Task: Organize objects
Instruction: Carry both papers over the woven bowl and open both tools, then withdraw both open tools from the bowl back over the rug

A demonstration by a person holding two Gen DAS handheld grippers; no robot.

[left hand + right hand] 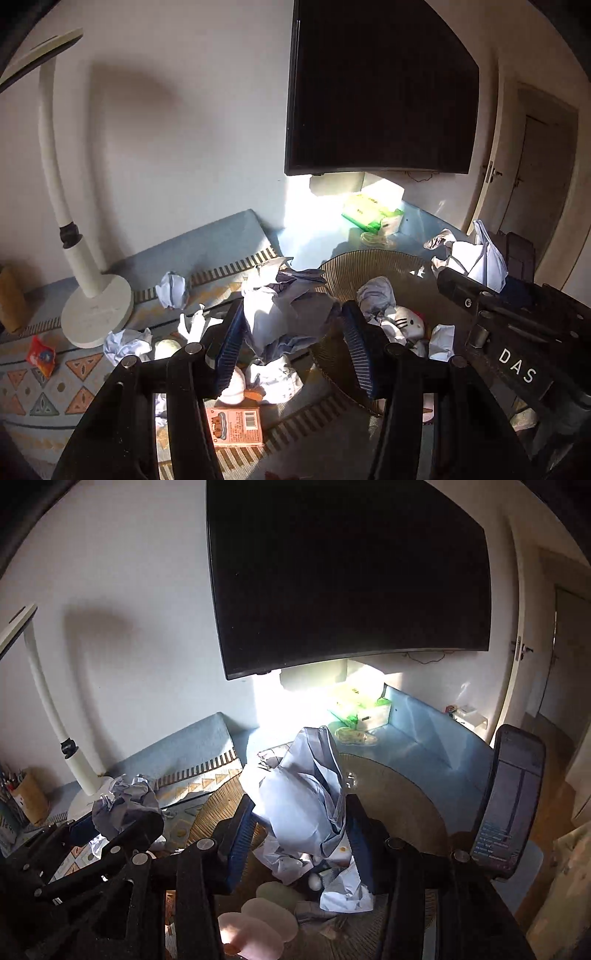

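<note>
- The round woven basket [373, 266] sits right of the patterned mat [44, 384], with a white cat plush [404, 321] and paper wads already inside; I judge it the drop point for both loads, so I aim at its middle, not the rim.
- My right gripper [301, 834] is clamped on a big crumpled sheet of pale paper [306, 790], which stands above the pads, over the basket. The loose tail hanging low could drag; I lift clear before letting go.
- My left gripper [291, 339] pinches a smaller paper wad [284, 314], jaws narrow, over the basket's near left edge. I carry it further right before opening.
- More paper balls [171, 290] lie on the mat near the white lamp base [96, 314], and an orange carton [234, 426] lies nearest; those come afterwards, I think.
</note>
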